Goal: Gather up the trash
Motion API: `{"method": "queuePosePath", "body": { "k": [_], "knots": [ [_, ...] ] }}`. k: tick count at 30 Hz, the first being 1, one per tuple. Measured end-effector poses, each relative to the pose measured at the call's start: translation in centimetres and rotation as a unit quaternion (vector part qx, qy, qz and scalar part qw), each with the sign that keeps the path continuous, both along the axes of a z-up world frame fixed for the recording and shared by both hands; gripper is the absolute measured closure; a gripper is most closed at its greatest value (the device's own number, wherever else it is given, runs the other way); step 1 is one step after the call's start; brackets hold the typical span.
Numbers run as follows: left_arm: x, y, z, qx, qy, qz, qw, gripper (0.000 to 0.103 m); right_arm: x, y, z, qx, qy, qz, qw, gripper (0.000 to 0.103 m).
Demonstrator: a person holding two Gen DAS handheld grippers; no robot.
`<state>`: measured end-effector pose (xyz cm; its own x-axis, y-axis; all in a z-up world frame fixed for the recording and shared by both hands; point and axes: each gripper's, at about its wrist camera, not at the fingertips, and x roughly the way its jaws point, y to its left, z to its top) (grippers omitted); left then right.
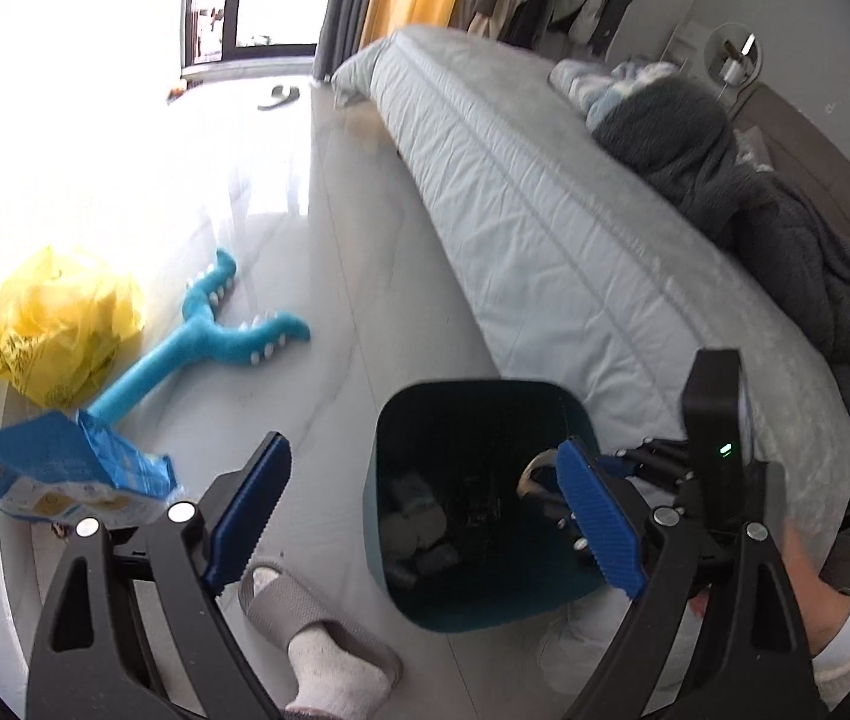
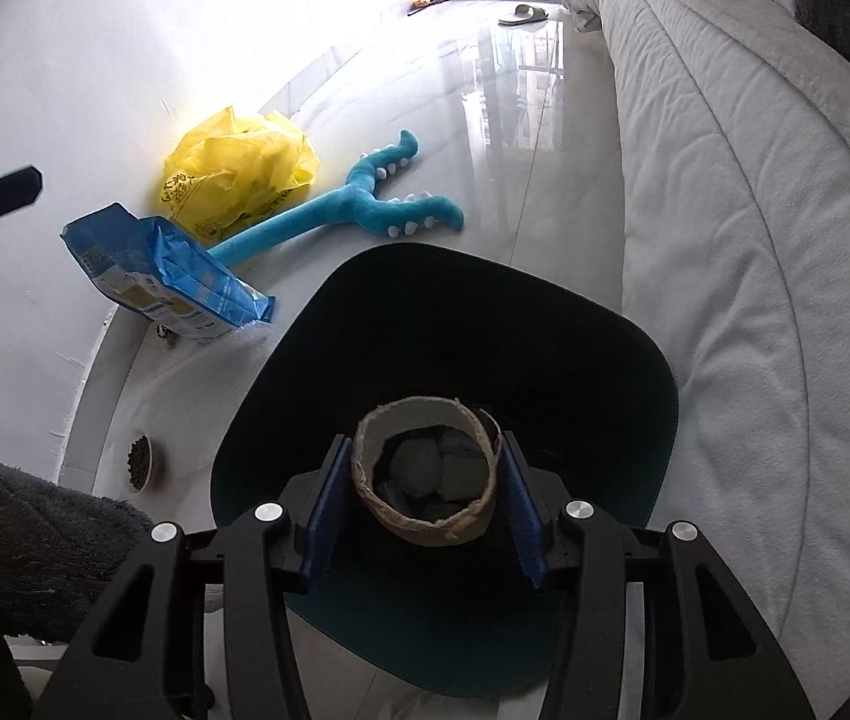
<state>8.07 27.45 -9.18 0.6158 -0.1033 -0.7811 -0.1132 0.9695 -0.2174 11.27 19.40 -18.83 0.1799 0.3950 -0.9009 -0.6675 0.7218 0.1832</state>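
Observation:
A dark teal trash bin (image 1: 401, 420) (image 2: 604, 348) stands on the floor beside the bed, with crumpled grey trash in its bottom. My right gripper (image 2: 425, 498) is shut on a brown cardboard tube (image 2: 425, 525), held end-on directly over the bin's opening. In the left wrist view the tube (image 1: 535, 468) and the right gripper show at the bin's right rim. My left gripper (image 1: 425, 510) is open and empty, above the bin's near edge.
A yellow plastic bag (image 2: 239, 174), a blue packet (image 2: 167, 276) and a blue plush toy (image 2: 365, 204) lie on the floor left of the bin. A pet food bowl (image 2: 140, 459) sits by the wall. The bed (image 2: 754, 300) runs along the right. My slippered foot (image 1: 305, 618) stands near the bin.

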Motion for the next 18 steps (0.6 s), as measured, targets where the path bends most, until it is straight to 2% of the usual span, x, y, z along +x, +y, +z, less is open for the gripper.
{"method": "queuePosePath", "body": {
  "k": [2,8,12,18],
  "knots": [
    [-0.2,-0.3,0.9,0.010,-0.022,-0.005,0.9997,0.011,0.0,-0.1,0.3,-0.002,-0.007,-0.002,1.000,0.041],
    [-0.9,-2.2,3.3,0.063,-0.074,-0.012,0.9952,0.011,0.0,-1.4,2.7,0.015,-0.024,-0.019,0.999,0.037],
    [-1.7,-3.4,4.9,0.083,-0.106,-0.013,0.9908,0.011,-0.6,-3.0,5.4,0.037,-0.042,-0.036,0.998,0.032],
    [-2.8,-5.1,7.2,0.092,-0.143,-0.008,0.9853,0.011,-2.2,-6.9,11.0,0.065,-0.109,-0.071,0.989,0.026]
  ]
}}
